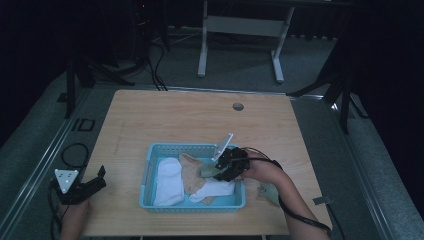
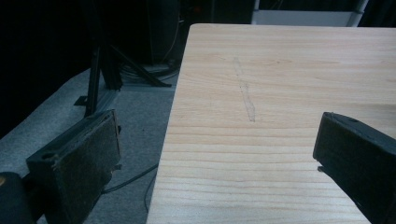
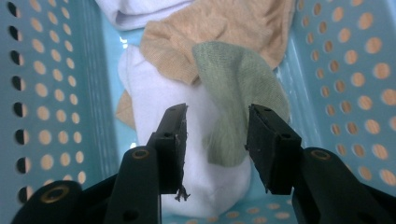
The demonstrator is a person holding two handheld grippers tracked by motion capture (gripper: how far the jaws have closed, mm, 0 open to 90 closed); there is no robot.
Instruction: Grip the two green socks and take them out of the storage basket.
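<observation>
At the left, the left tongs (image 1: 82,189) are hovering at the near-left corner of the worktop (image 1: 165,117), jaws spread wide and empty in the left gripper view, with only bare wood and the worktop's left edge between them. They are sitting half over that edge, so a careless drop of the hand could be knocking them against the corner, though they are well apart from everything else. Moving right, the basket (image 1: 150,165) is lying near the front of the worktop, holding a white sock (image 1: 169,182) on its left side, a tan sock (image 1: 191,171) in the middle and a second white sock (image 3: 159,98) along the front right. The right tongs (image 3: 215,135) are reaching into the basket's right end, jaws spread, with a green sock (image 3: 238,88) lying between and just beyond them, draped over the second white one and touching the tan one. The likeliest trouble here, as I judge it, is a closing pinch that is catching the white fabric underneath along with the green, so two socks would be coming up together; a shallow pinch could be slipping off the thin edge instead. Further right, another green sock (image 1: 270,191) is lying on the worktop just beside the person's forearm, where a sweep of the arm might be dragging it off.
</observation>
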